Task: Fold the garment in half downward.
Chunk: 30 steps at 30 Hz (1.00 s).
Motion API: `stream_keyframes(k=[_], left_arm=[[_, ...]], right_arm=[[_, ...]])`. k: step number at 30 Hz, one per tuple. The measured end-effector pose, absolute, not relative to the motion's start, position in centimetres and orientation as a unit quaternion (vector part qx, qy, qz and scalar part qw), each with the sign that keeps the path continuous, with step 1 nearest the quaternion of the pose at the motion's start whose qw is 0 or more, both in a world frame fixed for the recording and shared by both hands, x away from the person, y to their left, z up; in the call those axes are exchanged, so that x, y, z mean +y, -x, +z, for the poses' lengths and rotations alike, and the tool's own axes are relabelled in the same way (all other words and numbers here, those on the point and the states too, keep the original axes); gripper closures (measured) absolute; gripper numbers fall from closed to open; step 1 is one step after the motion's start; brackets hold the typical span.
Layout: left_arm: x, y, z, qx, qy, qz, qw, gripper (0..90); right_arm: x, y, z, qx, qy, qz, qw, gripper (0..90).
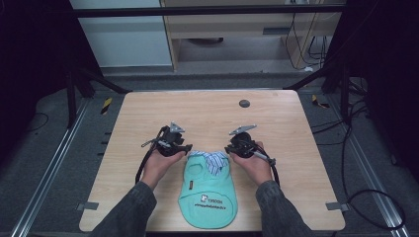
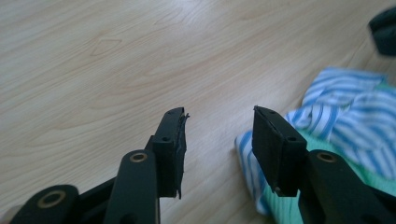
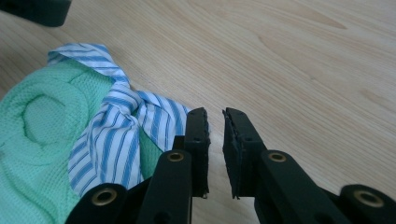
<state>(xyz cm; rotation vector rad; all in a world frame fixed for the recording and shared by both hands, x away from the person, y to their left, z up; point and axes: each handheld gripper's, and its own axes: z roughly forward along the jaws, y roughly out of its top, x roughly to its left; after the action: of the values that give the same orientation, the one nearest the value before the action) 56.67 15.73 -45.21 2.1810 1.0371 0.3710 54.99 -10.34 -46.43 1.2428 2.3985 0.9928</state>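
You see a mint-green mesh pet shirt with a blue-and-white striped collar on your pale wooden table.

Even overhead light; dark surroundings; gripper views softly blurred

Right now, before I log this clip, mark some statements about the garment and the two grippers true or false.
1. The green garment lies flat on the wooden table. True.
2. The left gripper is clamped on the striped collar. False: its jaws stand open beside the cloth, gripping nothing.
3. The right gripper sits at the collar's edge with a narrow gap between its jaws. True.
4. The garment hangs off the table's far edge. False: it lies near the person's side.
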Motion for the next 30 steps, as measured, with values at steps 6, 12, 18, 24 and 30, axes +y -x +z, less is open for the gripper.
stream_keyframes(k=[6, 12, 18, 24, 30], left_arm=[[14.3, -56.7, -46.3, 0.379, -0.862, 0.13, 0.312, 52.0], [13.9, -56.5, -47.4, 0.373, -0.872, 0.131, 0.288, 49.9], [14.2, -56.7, -47.9, 0.376, -0.873, 0.122, 0.284, 49.8], [14.2, -56.7, -48.2, 0.373, -0.876, 0.113, 0.283, 48.8], [14.6, -56.5, -48.5, 0.374, -0.871, 0.101, 0.302, 52.9]], right_arm=[[-9.5, -55.6, -47.0, 0.828, -0.43, 0.336, 0.126, 77.3], [-8.7, -55.6, -48.0, 0.841, -0.427, 0.313, 0.114, 71.2], [-8.1, -55.7, -48.5, 0.845, -0.428, 0.303, 0.107, 67.0], [-8.1, -55.6, -48.6, 0.848, -0.421, 0.3, 0.111, 64.9], [-8.1, -55.3, -48.7, 0.853, -0.412, 0.301, 0.113, 70.3]])
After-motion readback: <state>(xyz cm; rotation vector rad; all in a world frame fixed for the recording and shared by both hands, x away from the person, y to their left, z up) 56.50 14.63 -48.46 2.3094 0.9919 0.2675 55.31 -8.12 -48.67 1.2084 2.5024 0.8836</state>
